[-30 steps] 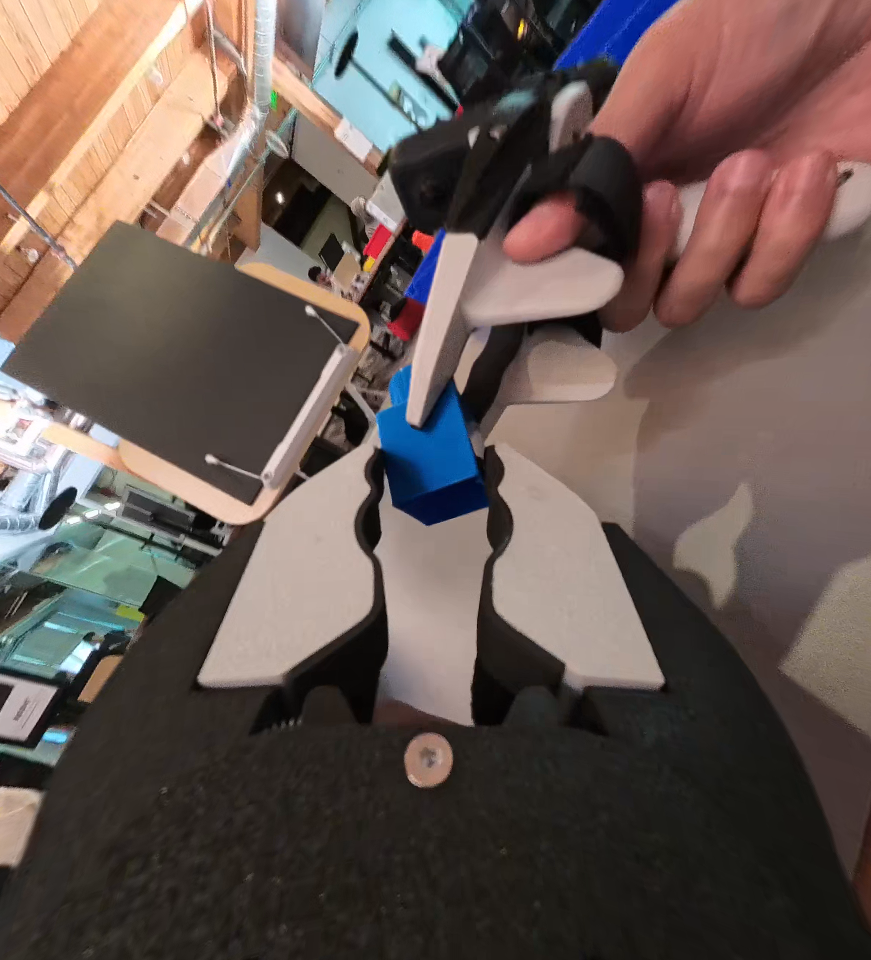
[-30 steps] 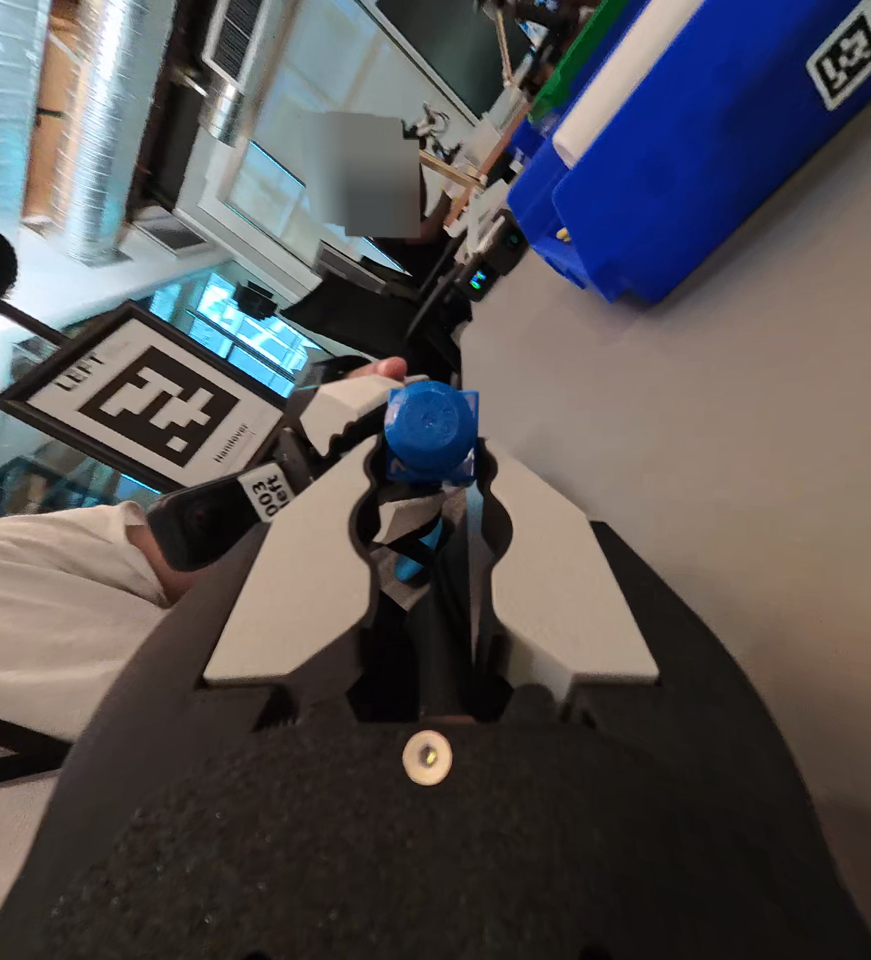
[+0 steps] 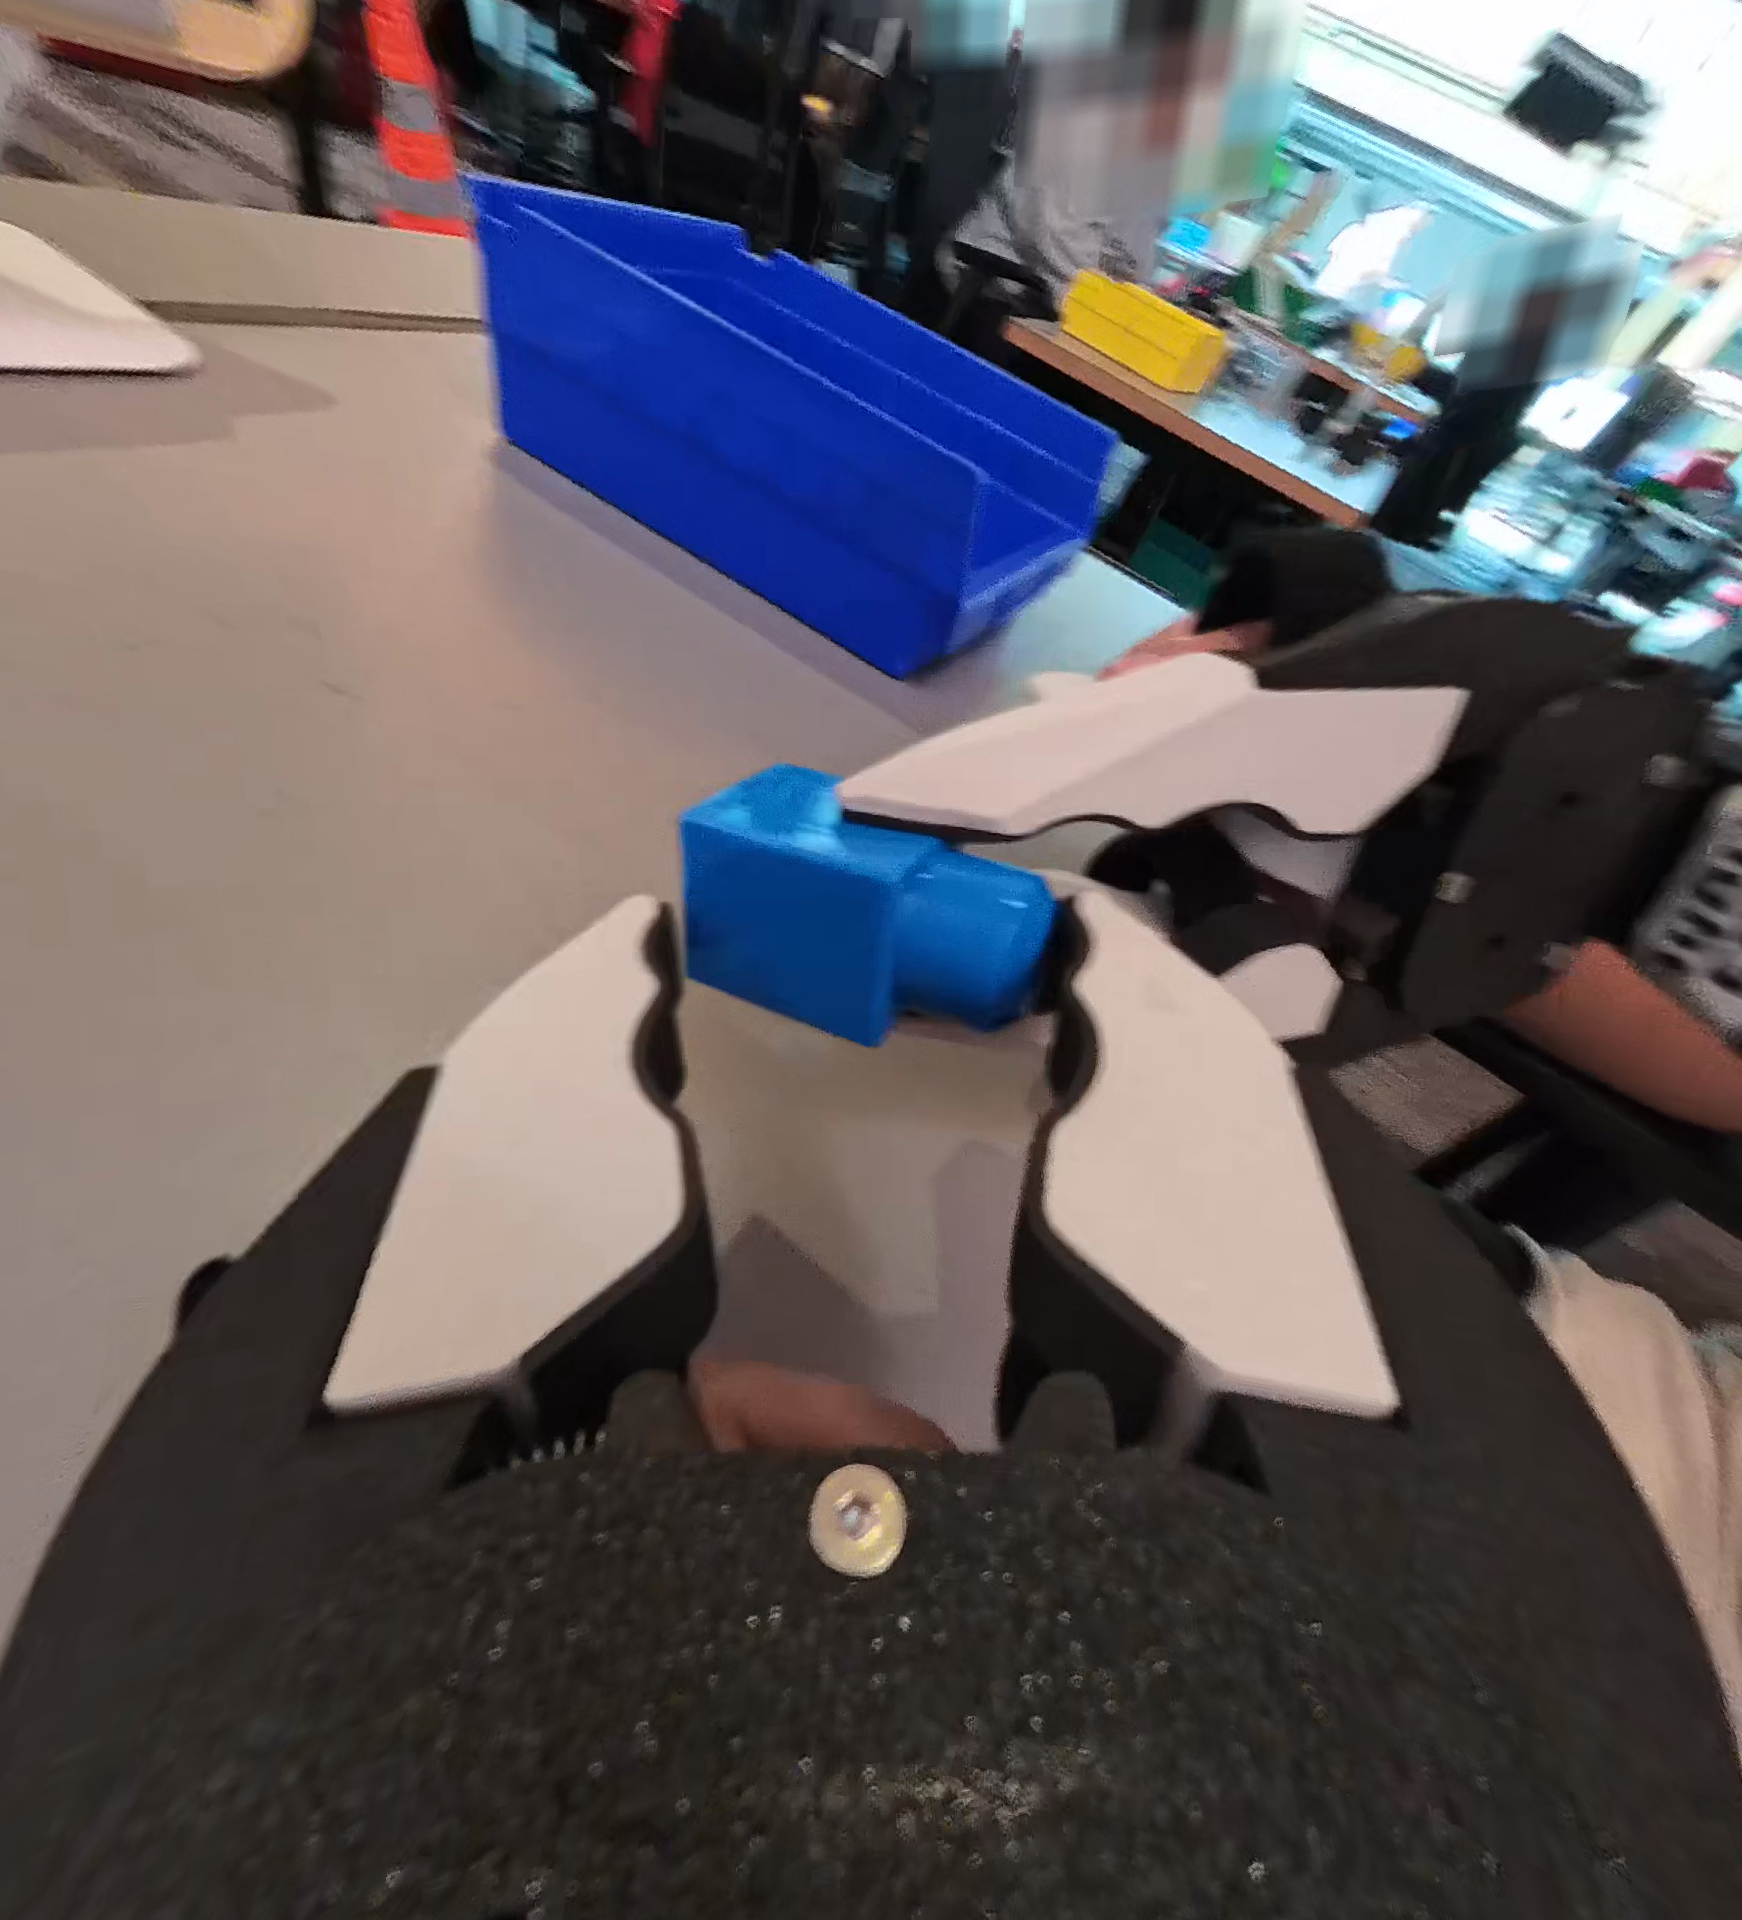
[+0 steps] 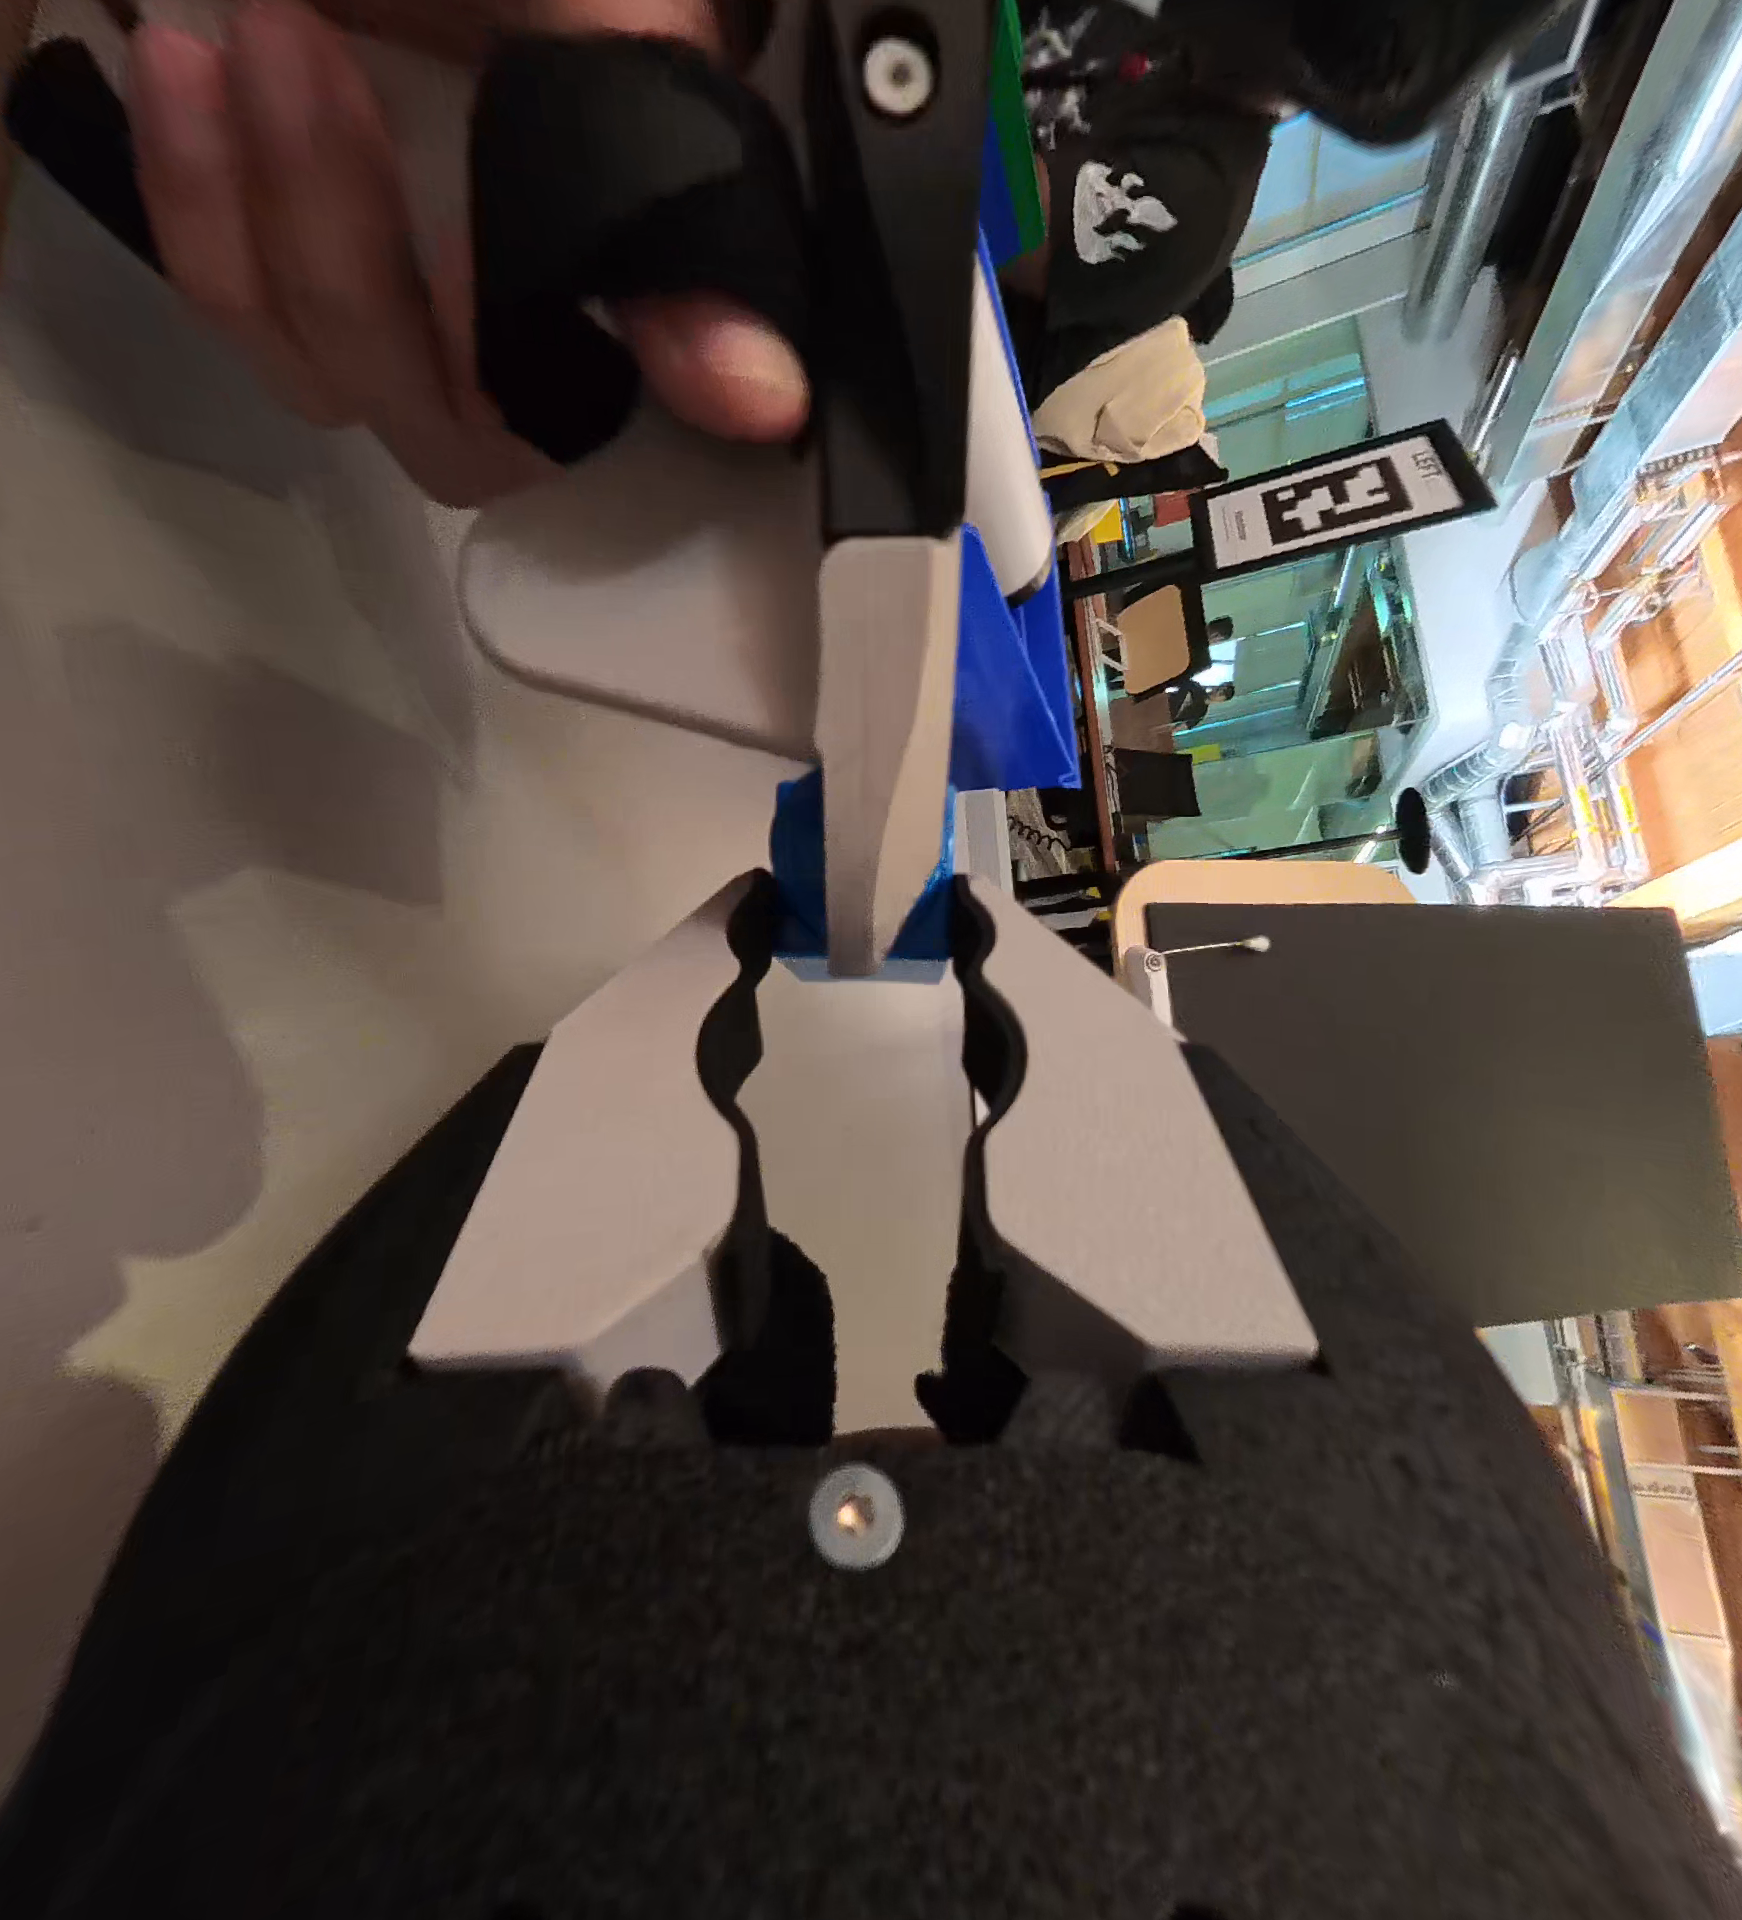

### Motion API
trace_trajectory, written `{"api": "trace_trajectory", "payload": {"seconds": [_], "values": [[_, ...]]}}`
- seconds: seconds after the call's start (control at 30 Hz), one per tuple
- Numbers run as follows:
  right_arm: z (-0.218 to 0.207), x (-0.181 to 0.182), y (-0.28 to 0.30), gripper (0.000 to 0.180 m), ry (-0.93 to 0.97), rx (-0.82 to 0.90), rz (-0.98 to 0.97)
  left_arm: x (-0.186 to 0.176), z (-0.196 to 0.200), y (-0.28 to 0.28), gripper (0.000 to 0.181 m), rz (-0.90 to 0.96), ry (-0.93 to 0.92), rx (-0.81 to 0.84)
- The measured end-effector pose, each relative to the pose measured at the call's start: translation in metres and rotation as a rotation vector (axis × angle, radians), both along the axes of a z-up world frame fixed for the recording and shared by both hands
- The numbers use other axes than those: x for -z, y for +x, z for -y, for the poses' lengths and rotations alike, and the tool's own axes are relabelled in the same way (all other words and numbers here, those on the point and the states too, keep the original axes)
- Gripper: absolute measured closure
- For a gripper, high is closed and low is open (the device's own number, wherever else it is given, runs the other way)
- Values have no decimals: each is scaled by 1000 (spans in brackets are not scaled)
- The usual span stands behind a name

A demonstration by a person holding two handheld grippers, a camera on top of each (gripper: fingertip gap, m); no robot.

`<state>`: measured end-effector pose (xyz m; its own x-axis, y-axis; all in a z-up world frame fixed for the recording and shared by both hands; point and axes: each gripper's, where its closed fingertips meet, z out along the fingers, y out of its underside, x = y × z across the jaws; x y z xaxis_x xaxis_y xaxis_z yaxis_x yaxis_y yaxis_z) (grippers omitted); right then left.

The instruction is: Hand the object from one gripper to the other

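Blocks: one blue block (image 3: 851, 925) (image 4: 794, 883).
Grippers: two, left (image 3: 862, 935) and right (image 4: 862, 914), both pinching it at their tips.

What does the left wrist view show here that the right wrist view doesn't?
Left wrist only: the blue part's block-and-cylinder shape, and the whole blue bin on the table.
Right wrist only: the hand on the other gripper's handle, and a black board.
Both: the part between both grippers' fingers.
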<state>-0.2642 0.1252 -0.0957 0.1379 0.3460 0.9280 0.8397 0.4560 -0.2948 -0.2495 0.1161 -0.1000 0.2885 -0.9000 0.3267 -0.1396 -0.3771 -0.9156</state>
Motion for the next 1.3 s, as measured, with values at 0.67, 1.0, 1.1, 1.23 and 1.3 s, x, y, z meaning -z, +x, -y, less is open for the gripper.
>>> {"api": "trace_trajectory", "payload": {"seconds": [0.67, 1.0, 1.1, 1.23, 1.3], "values": [[30, -64, 18, 135, -1406, -580, -1245, -68, 24, -31, 115, 494, -312, 369], [65, -67, 1, 158, -1616, -759, -1143, -66, 56, -17, 114, 495, -400, 533], [66, -63, 0, 173, -1627, -760, -1113, -70, 59, -18, 114, 519, -418, 547], [48, -66, 14, 180, -1575, -704, -1185, -71, 29, -25, 133, 573, -340, 371], [37, -59, 21, 179, -1559, -630, -1205, -68, 11, -31, 130, 545, -252, 258]]}}
